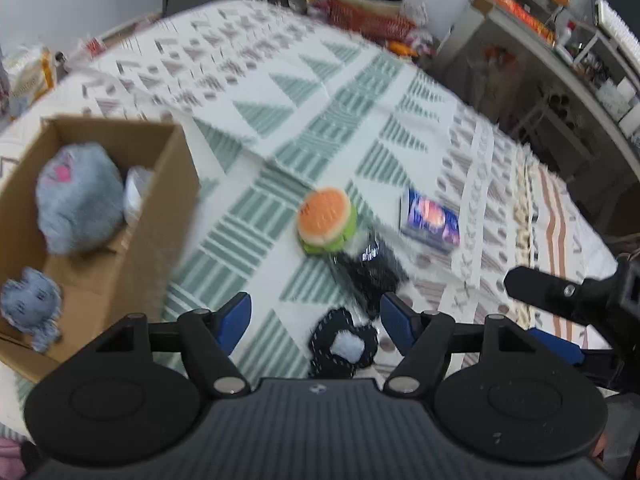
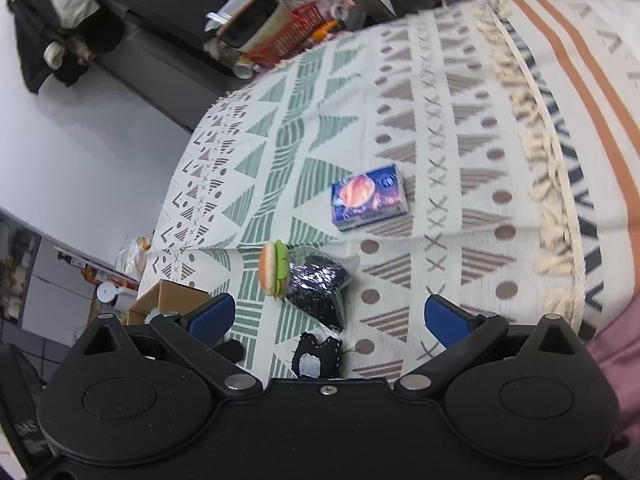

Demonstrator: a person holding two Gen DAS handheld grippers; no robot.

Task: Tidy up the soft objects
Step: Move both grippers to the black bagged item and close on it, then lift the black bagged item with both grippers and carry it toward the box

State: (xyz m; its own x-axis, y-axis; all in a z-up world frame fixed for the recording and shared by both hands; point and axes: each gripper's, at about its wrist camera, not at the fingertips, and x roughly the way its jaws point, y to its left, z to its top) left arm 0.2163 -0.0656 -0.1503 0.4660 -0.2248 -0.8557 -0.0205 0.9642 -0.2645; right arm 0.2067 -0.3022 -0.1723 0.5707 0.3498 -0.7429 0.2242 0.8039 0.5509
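We have two grey plush toys (image 1: pixel 78 196) in the cardboard box (image 1: pixel 160 216) at the counter's left edge, while burger toy (image 1: pixel 326 220), dark pouch (image 1: pixel 370 272), tissue pack (image 1: pixel 430 218) and black patch (image 1: pixel 342 342) wait mid-counter, left hand-held gripper (image 1: pixel 316 320) and right hand-held gripper (image 2: pixel 328 316) both spread and empty.

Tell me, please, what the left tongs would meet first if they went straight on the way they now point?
Most likely the small black stitched toy, which lies on the patterned cloth right between the open left tongs. The black bagged item and the burger toy lie beyond it. Depth is hard to judge here.
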